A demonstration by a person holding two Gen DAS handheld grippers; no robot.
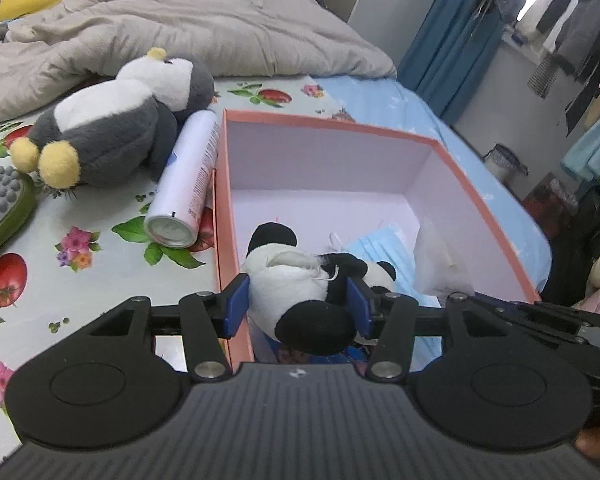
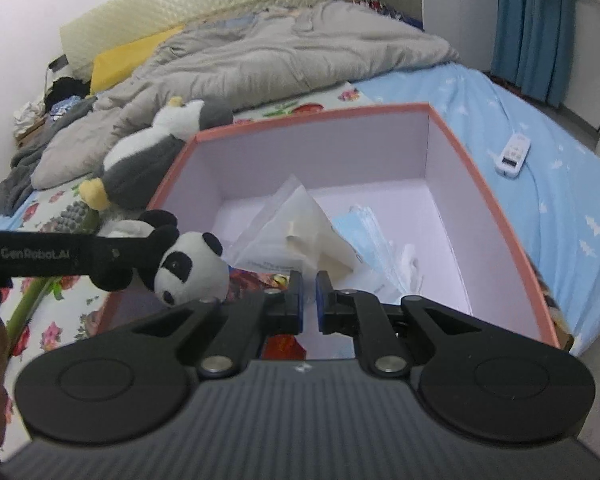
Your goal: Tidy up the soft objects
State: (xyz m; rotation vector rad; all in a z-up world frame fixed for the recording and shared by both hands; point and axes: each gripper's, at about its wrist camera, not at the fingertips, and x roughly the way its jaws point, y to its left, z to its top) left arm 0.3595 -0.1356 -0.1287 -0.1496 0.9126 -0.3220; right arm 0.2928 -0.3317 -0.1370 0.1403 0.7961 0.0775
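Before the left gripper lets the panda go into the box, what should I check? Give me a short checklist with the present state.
1. Left gripper grips the panda toy: ok.
2. Panda is over the pink box, inside its rim: ok.
3. Free floor in the box beside the face masks and plastic bag: ok.
4. Right gripper shut, holding nothing: ok.
5. Right gripper clear of the drop path: cannot tell.
6. Penguin toy packed: not ok.

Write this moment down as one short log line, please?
left claw: gripping small black-and-white plush panda | position: above open pink cardboard box | right claw: shut, empty | grey-and-white plush penguin: on bed
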